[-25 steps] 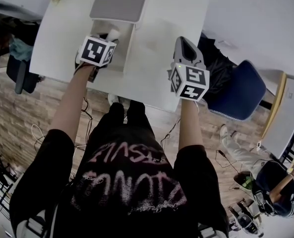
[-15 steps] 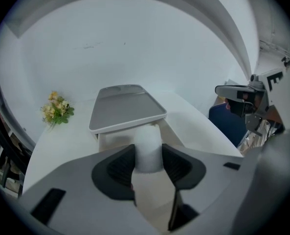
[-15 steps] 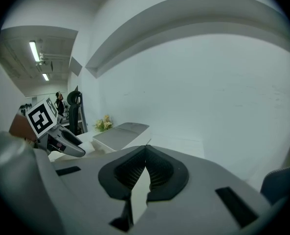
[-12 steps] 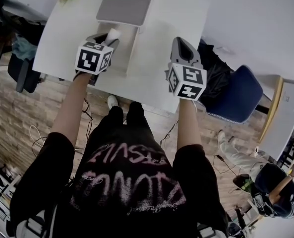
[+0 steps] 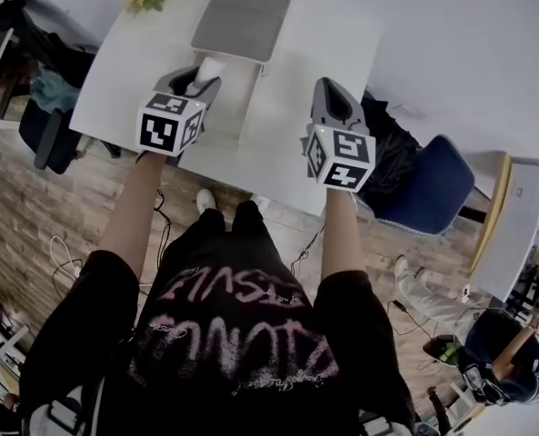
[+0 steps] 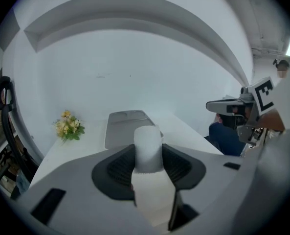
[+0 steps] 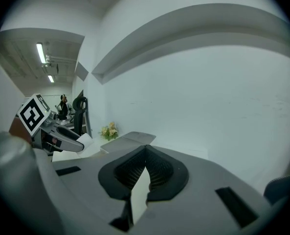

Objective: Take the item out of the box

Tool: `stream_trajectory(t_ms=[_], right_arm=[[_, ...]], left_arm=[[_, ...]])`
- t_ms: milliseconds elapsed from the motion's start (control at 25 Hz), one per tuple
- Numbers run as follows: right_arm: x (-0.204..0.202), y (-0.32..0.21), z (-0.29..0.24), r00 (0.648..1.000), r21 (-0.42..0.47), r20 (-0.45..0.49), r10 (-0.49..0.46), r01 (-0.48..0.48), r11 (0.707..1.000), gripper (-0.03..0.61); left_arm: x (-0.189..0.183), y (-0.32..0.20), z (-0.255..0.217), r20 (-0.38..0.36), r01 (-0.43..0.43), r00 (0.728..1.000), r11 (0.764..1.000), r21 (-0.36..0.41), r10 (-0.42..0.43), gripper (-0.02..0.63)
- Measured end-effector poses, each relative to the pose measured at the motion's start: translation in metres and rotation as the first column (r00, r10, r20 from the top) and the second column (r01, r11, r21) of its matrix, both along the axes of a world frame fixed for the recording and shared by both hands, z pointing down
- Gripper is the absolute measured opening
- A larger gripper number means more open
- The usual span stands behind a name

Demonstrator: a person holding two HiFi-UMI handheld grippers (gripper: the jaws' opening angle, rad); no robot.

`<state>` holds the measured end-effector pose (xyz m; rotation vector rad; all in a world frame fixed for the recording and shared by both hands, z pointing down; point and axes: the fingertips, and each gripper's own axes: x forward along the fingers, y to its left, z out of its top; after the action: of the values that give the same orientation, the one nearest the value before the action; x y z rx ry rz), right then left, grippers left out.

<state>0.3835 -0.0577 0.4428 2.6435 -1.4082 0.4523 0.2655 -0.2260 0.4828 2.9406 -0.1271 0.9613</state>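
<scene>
Now higher over box (image 5: 247, 107) – white roll (image 5: 211, 67) in L tongs (image 5: 201, 82) – vs. before

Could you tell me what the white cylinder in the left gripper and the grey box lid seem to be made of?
White matte cylinder: probably plastic or foam; smooth, dull surface, unclear which.
Flat grey box lid: likely cardboard or plastic; even matte face, rounded corners.

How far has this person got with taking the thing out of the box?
Done: the box lid lies flipped open. In hand: the left hand-held gripper is clamped on a white cylinder, held over the box. Left: probably carrying it clear and setting it on the table. The right hand-held gripper is shut and empty.
</scene>
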Motion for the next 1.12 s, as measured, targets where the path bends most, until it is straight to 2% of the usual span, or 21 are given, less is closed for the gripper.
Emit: stream_trajectory(t_ms=[360,1120], right_arm=[[-0.010,-0.003,-0.031,0.999,0.035,-0.040,-0.003,0.004,0.999,0.009],[-0.028,-0.001,-0.093,0.989,0.097,-0.148,0.017,-0.003,0.995,0.009]], left_arm=[[-0.016,-0.003,-0.046,-0.110,0.007,0.994,0.999,0.048,-0.002,0.174],[-0.052,-0.016,-0.126,-0.308,0.053,0.951,0.994,0.099,-0.020,0.173]])
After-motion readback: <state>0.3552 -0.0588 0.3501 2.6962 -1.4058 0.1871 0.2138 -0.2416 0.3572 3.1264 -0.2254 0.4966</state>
